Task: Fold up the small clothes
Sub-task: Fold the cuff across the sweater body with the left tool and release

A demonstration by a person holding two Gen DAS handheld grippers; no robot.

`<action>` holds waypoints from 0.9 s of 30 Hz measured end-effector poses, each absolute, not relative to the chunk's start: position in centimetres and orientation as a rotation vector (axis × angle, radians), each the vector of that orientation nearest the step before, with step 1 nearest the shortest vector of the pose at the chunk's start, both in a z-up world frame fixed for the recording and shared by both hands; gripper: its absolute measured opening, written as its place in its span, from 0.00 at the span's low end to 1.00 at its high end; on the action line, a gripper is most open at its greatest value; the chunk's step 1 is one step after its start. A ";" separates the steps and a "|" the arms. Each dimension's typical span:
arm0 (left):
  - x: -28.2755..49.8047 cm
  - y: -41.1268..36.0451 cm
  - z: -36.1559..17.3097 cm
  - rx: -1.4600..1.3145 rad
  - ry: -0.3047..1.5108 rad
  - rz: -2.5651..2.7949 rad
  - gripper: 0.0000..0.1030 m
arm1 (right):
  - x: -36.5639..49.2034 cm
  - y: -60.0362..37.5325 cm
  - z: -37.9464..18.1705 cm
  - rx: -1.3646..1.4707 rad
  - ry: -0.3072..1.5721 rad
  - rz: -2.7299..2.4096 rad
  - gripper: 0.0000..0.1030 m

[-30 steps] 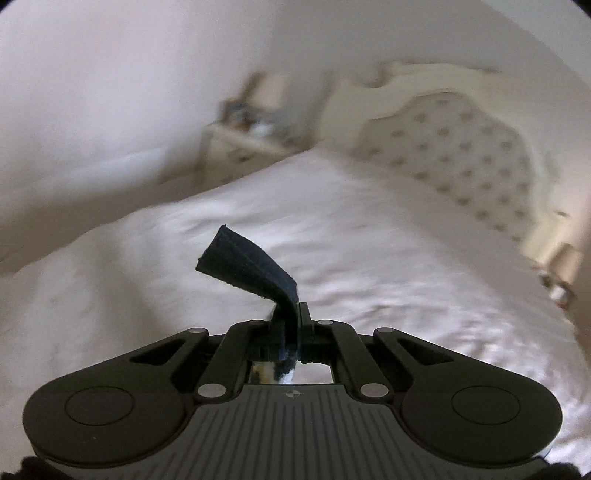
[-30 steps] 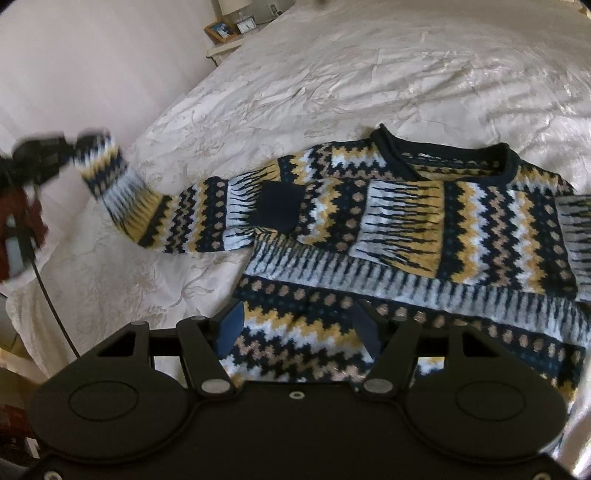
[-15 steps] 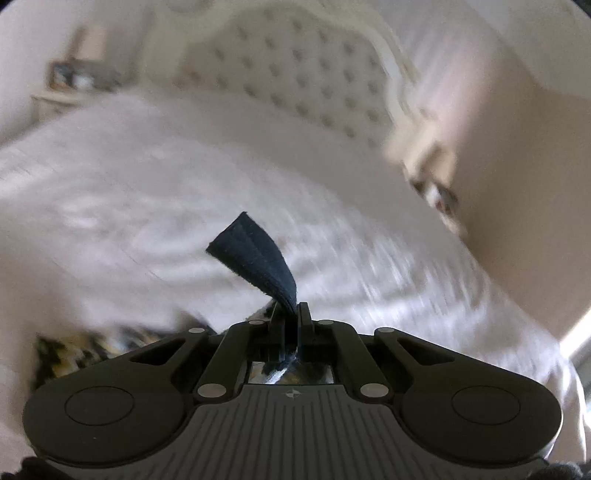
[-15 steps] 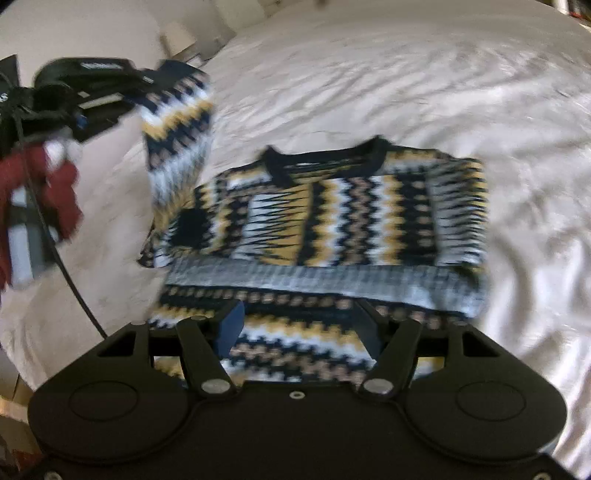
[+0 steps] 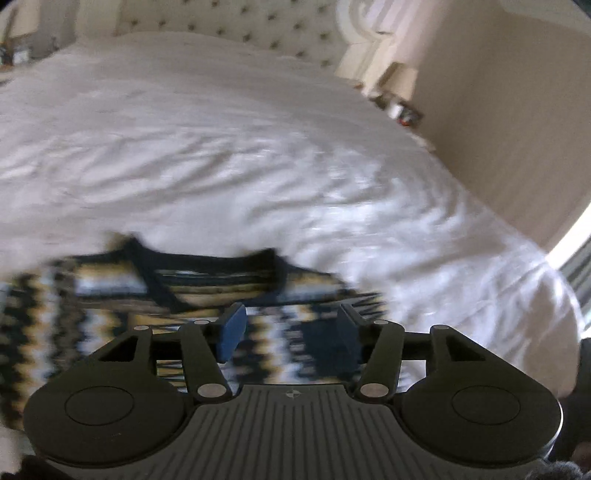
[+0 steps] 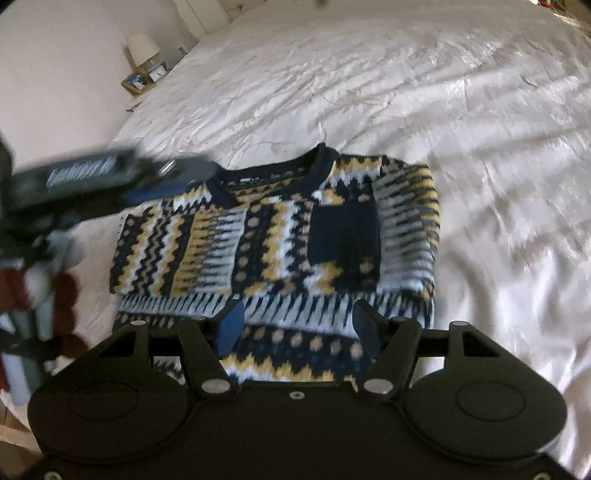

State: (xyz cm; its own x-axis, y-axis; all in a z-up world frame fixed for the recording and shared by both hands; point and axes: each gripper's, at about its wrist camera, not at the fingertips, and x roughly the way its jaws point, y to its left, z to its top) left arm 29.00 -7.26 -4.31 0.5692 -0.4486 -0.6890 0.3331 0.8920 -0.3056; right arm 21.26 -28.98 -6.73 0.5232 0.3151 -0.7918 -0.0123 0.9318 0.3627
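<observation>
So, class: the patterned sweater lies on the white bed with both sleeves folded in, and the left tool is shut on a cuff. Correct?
Not quite. The left wrist view shows the left tool open, holding nothing. The sweater does lie on the white bed, sleeves folded in.

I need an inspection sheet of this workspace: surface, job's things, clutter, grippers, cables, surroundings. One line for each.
Surface: bed under a wrinkled white cover.
Job's things: patterned sweater lying flat, both sleeves folded across the front, neckline toward the headboard.
Clutter: nothing seen on the bed.
Grippers: left gripper open, empty, over the sweater near the neckline; right gripper open, empty, over the hem.
Cables: nothing clearly seen.
Surroundings: tufted headboard; nightstand with lamp, clock and framed picture; second lamp on the other side; plain walls.
</observation>
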 end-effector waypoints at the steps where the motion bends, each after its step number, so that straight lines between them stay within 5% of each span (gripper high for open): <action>1: 29.2 -6.2 -4.6 -0.129 0.854 -0.432 0.52 | 21.6 -28.9 -6.9 0.327 1.003 0.195 0.67; 16: 31.8 6.3 -13.7 -0.136 1.068 -0.127 0.52 | 31.3 -31.2 -13.2 0.368 1.111 0.074 0.67; 20: 32.1 5.8 -13.6 -0.135 1.061 -0.133 0.59 | 32.3 -31.4 -14.4 0.395 1.136 0.074 0.67; 24: 31.7 5.7 -13.2 -0.122 1.043 -0.136 0.59 | 32.9 -31.0 -14.2 0.385 1.167 0.088 0.22; 27: 31.1 5.6 -11.7 -0.117 0.999 -0.137 0.59 | 32.5 -30.2 -11.4 0.365 1.097 0.162 0.20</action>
State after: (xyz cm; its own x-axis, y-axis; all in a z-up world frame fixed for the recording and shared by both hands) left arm 31.05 5.60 -11.68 0.5338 -0.1684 -0.8287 0.0610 0.9851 -0.1609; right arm 32.50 -30.22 -11.38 0.4522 0.3062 -0.8377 0.0506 0.9289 0.3669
